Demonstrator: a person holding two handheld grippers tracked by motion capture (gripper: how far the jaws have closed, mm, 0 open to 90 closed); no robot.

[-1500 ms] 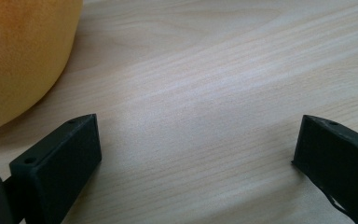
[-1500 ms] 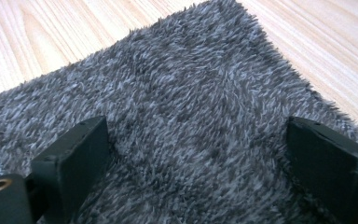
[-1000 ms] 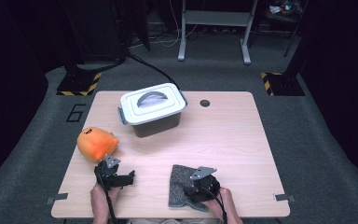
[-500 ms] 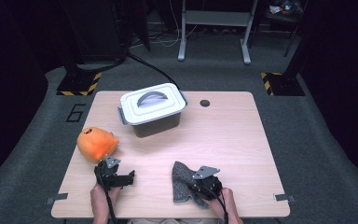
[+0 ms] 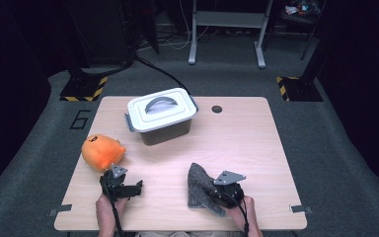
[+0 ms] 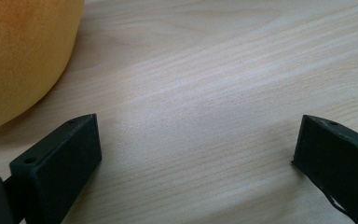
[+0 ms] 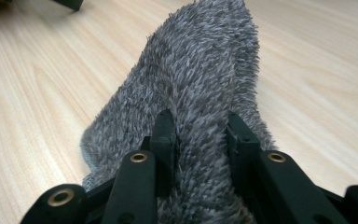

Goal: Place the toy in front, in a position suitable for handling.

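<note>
A grey fuzzy cloth (image 5: 201,187) lies near the table's front edge, bunched up into a ridge. My right gripper (image 5: 216,196) is shut on it: in the right gripper view the cloth (image 7: 200,93) rises in a fold pinched between the two black jaws, which closed on it within the last second. An orange plush toy (image 5: 102,151) sits at the front left. Just in front of it my left gripper (image 5: 126,188) rests open on the wood; in the left gripper view its jaws stand wide apart with bare table between them and the plush (image 6: 21,51) at upper left.
A white lidded box (image 5: 162,115) with a grey handle stands at the back middle of the wooden table (image 5: 237,143). A small dark hole (image 5: 216,109) is in the tabletop to the box's right. Dark floor and stands surround the table.
The right gripper has closed on the cloth and lifted slightly; the cloth, flat a second ago, is now pulled up into a peaked fold. The left gripper has not moved.
</note>
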